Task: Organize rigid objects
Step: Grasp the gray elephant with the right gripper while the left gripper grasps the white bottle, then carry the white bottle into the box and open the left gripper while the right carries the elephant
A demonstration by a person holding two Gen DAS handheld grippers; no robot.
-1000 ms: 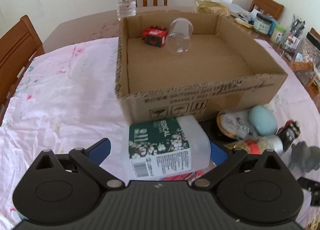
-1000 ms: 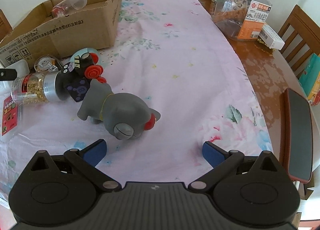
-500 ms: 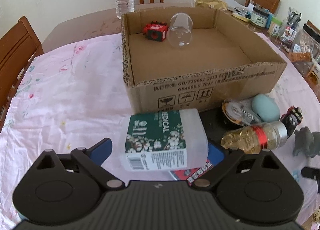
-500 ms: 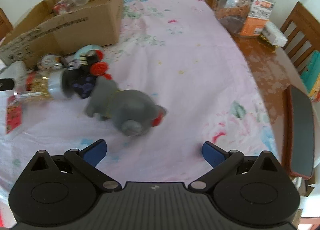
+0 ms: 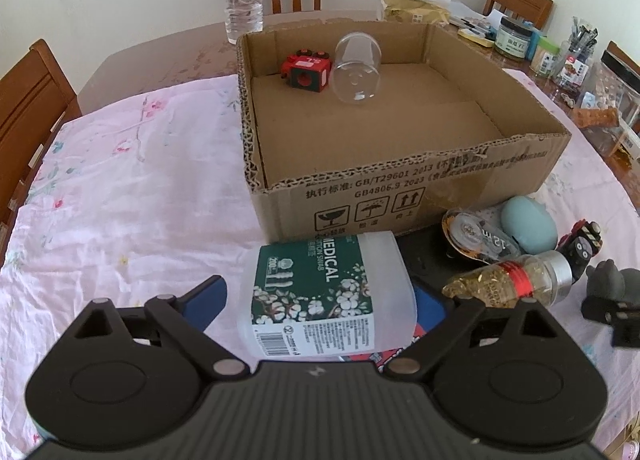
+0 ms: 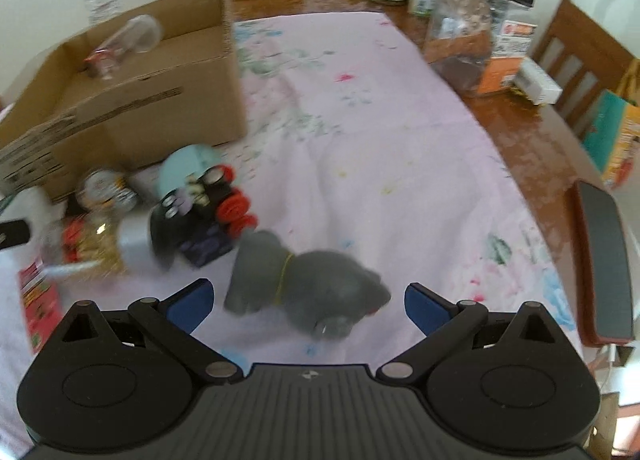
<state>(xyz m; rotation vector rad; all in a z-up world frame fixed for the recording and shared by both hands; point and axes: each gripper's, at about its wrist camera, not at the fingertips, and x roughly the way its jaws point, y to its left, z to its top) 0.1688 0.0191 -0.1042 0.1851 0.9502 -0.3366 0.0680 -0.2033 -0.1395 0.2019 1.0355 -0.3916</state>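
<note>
Left tool [image 5: 320, 300] straddles the cotton swab tub [image 5: 320, 292], jaws have just been closing in; the pad at 3 o'clock looks against the tub wall, the pad at 9 o'clock seems to show a sliver of gap, so contact on both sides can't be confirmed. Tub lies on its side on the tabletop [image 5: 120, 200], just at 6 o'clock of the cardboard box [image 5: 400, 188]. Likely light, thin translucent plastic, smooth label, so it may flex or slip; best taken across the labelled mid-body, not the bare end.

Right tool [image 6: 306, 300] is spread wide, nothing held, grey animal figurine [image 6: 304, 288] lying between the jaws. View is blurred. Figurine looks solid and stiff, rounded; grip across the torso.

Clutter packs at 3 o'clock of the tub: glitter bottle [image 5: 508, 276], tape dispenser [image 5: 476, 236], pale blue egg-shaped thing [image 5: 528, 224], a flat red packet partly under the tub. Box wall is close at 12 o'clock, needs a lift over the rim. Box interior is mostly free; red block [image 5: 308, 72] and clear cup [image 5: 356, 72] sit at its far side. Open cloth at 9 o'clock.
</note>
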